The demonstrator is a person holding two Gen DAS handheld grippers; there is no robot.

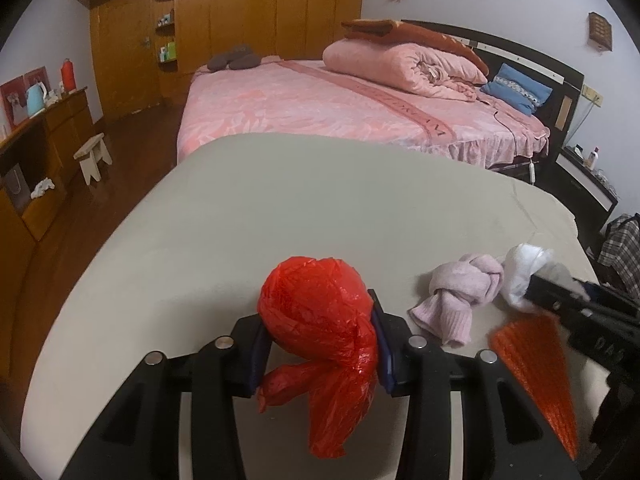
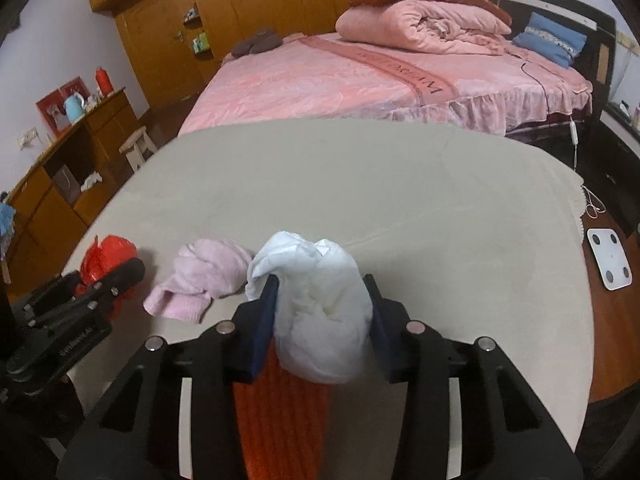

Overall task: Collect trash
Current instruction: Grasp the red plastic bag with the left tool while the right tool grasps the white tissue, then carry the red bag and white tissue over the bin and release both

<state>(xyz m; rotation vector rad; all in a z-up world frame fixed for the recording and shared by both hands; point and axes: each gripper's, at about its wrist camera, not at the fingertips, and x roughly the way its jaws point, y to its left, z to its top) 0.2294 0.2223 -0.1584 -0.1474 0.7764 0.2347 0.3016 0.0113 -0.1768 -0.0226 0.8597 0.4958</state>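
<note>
A knotted red plastic bag [image 1: 316,312] sits between the pads of my left gripper [image 1: 320,320], which is shut on it just above the beige table [image 1: 280,220]. In the right wrist view the red bag [image 2: 106,256] shows at far left, with the left gripper [image 2: 120,276] around it. My right gripper [image 2: 322,292] is shut on a crumpled white plastic bag [image 2: 320,320]; both blue pads press its sides. A knotted pale pink cloth [image 2: 208,272] lies between the two bags. An orange ribbed sheet [image 2: 280,412] lies under the white bag.
A pink bed [image 1: 340,104] with a rolled quilt stands beyond the table's far edge. A wooden dresser [image 1: 48,128] and a small stool [image 1: 94,156] are on the left. A white bathroom scale [image 2: 610,258] lies on the floor at right.
</note>
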